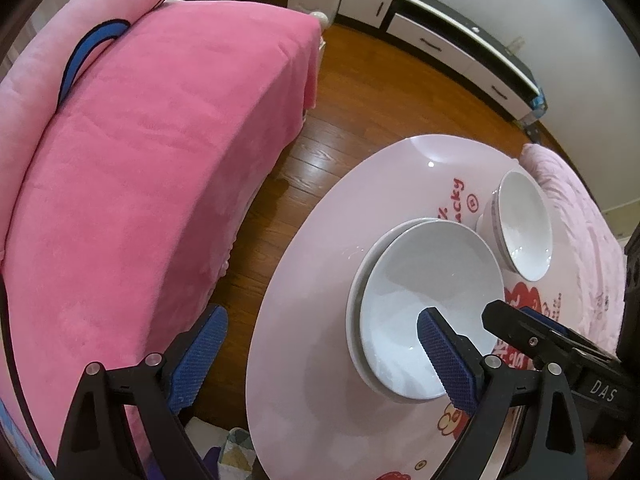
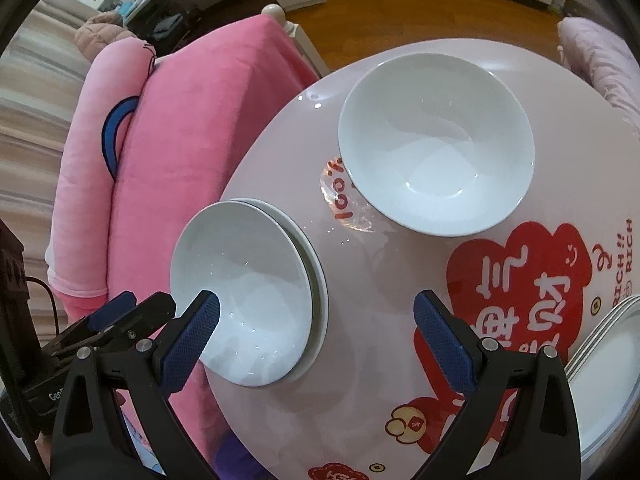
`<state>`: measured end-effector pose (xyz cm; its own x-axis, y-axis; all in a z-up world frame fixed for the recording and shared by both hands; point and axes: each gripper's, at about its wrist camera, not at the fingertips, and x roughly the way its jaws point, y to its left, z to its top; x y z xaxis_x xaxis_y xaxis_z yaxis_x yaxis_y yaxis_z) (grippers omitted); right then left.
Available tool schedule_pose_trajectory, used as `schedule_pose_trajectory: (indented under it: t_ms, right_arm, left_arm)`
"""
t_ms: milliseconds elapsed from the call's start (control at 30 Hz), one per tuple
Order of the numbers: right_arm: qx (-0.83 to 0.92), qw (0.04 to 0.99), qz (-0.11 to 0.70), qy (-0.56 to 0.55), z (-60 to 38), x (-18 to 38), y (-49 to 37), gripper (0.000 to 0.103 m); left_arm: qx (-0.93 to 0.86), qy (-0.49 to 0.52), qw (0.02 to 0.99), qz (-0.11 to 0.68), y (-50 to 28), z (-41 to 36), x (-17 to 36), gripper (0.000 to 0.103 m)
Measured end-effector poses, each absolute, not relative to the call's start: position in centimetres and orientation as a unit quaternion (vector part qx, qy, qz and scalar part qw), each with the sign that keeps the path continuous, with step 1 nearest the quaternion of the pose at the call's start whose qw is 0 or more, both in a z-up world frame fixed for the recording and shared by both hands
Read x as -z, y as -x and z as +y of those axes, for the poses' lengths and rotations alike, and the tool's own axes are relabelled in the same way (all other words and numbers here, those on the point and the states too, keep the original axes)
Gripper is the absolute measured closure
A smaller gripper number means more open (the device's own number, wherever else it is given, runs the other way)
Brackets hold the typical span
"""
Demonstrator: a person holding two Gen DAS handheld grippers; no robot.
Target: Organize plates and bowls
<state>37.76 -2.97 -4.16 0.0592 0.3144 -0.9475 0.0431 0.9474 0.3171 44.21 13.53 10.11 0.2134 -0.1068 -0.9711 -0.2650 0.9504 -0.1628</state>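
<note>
A white bowl (image 1: 432, 304) sits nested off-centre in another white dish on the round pink table (image 1: 320, 280); it also shows in the right wrist view (image 2: 244, 300). A second white bowl (image 1: 524, 220) (image 2: 436, 144) stands farther back on the table. A stack of white plates (image 2: 608, 376) lies at the table's right edge. My left gripper (image 1: 320, 348) is open, its right finger over the nested bowl's near rim. My right gripper (image 2: 316, 328) is open, its left finger over that same bowl; its tip shows in the left wrist view (image 1: 520, 324).
A pink-covered sofa (image 1: 152, 160) stands close to the table's left side, with a narrow strip of wood floor (image 1: 352, 92) between. A pale pink cushioned seat (image 1: 572, 208) is beyond the table. White cabinets (image 1: 460, 48) line the far wall.
</note>
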Motion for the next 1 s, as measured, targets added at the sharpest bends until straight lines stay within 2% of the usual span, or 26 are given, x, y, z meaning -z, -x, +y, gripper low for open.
schedule_pose_trajectory:
  t_ms: [233,733,933,1000]
  right_arm:
    - [-0.087,0.722,0.674,-0.131,-3.2,4.0,-37.5,0.001]
    - [-0.085,0.72,0.679,-0.118,-2.1,4.6,-38.0,0.0]
    - [-0.083,0.717,0.682,-0.117,-1.8,5.1,-38.2,0.002]
    - [-0.082,0.716,0.683,-0.117,-1.7,5.3,-38.4,0.005]
  left_arm:
    - [-0.056,0.15,0.764,0.624,-43.9,13.9,-10.1,0.009]
    - [-0.057,0.15,0.763,0.626,-44.4,14.1,-9.5,0.009]
    - [-0.053,0.154,0.761,0.628,-44.4,14.1,-9.2,0.014]
    - [-0.05,0.156,0.76,0.629,-44.4,14.1,-9.1,0.019]
